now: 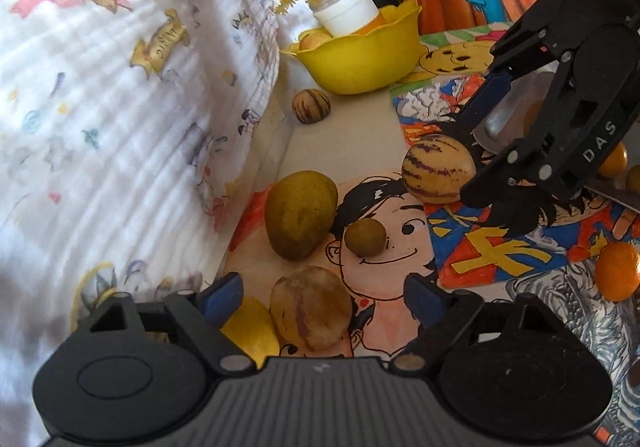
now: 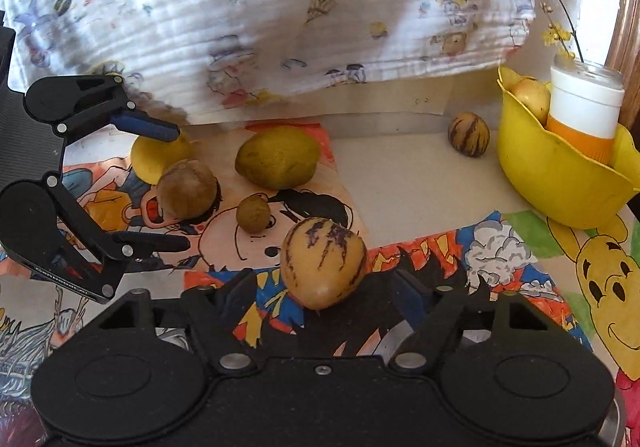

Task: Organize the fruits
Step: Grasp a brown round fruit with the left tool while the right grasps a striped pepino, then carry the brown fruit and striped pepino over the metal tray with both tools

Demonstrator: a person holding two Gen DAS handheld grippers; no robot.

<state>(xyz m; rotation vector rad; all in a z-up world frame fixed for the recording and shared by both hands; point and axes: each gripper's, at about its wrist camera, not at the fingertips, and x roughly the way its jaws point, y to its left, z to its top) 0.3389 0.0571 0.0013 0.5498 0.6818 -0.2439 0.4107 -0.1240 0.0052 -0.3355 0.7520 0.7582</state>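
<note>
Striped yellow fruit [image 2: 323, 262], purple streaks, lies mid-counter [image 2: 400, 175] between right hand-held gripper [image 2: 320, 287] jaws, not clamped. Left hand-held gripper [image 1: 316, 295] open around brownish fruit [image 1: 311, 307]. Yellow bowl [image 2: 560, 183] sits at back edge.

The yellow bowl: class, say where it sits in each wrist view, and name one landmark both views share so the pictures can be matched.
Left wrist view: the yellow bowl sits upper centre, beyond the fruits.
Right wrist view: the yellow bowl sits at the right edge, middle height.
Shared landmark: the small striped fruit lying alone on the bare table, just left of the bowl in both views.
</note>
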